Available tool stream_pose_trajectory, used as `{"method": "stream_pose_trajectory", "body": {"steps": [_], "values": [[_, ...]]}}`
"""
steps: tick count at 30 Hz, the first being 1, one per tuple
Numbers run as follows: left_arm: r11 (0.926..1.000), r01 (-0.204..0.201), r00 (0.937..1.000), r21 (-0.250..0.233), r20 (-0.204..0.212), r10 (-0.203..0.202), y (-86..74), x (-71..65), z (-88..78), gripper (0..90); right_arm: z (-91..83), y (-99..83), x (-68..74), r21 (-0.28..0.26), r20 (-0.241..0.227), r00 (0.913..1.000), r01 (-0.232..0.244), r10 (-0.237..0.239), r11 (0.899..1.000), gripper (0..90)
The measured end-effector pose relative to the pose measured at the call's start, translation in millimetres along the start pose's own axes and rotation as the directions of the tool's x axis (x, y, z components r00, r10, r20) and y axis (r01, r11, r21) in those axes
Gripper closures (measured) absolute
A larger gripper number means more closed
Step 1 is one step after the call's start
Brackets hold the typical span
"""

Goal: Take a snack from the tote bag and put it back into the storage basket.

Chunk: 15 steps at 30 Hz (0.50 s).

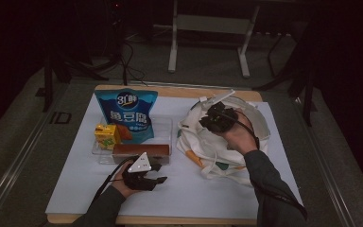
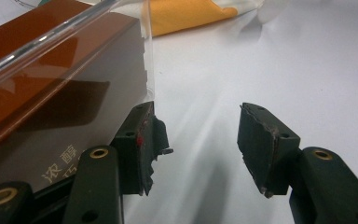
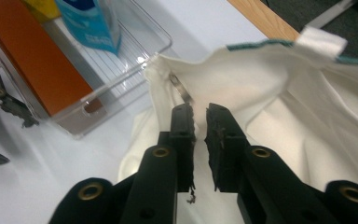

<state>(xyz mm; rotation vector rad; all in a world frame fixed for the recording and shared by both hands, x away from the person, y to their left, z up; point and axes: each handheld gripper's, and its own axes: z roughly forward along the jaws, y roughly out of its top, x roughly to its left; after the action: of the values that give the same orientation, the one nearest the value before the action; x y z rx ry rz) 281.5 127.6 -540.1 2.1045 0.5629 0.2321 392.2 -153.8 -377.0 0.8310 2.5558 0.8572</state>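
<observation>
A white cloth bag (image 1: 217, 151) with orange print lies at the right of the white sheet. My right gripper (image 1: 209, 113) sits at its mouth. In the right gripper view the jaws (image 3: 199, 116) stand almost together, pinching the raised rim of the bag (image 3: 279, 93). A clear tray (image 1: 163, 127) at the left holds a blue snack pouch (image 1: 126, 113), a yellow carton (image 1: 106, 135) and a long brown box (image 1: 141, 150). My left gripper (image 1: 159, 173) rests just in front of the tray, open. One finger (image 2: 140, 144) touches the tray wall by the brown box (image 2: 51, 93); nothing lies between the jaws.
A white sheet (image 1: 194, 189) covers the wooden table (image 1: 170, 90). Bare sheet lies between tray and bag and along the near edge. Metal stand legs (image 1: 172, 52) rise from the floor beyond the table. The surroundings are dark.
</observation>
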Motion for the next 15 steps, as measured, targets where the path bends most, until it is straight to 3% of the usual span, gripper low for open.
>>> {"method": "stream_pose_trajectory", "body": {"steps": [5,15], "values": [[1.0,0.0,1.0,0.001,0.0,0.0,0.1,0.0,0.1,47.0,-3.4,-10.1,-5.8,0.027,0.029,0.9996,-0.001,0.0,1.0,89.6],[1.0,-0.004,1.0,0.005,0.001,0.004,0.1,0.2,0.0,47.0,-6.3,-26.2,-14.5,0.081,0.073,0.9973,-0.005,-0.001,0.997,90.0]]}}
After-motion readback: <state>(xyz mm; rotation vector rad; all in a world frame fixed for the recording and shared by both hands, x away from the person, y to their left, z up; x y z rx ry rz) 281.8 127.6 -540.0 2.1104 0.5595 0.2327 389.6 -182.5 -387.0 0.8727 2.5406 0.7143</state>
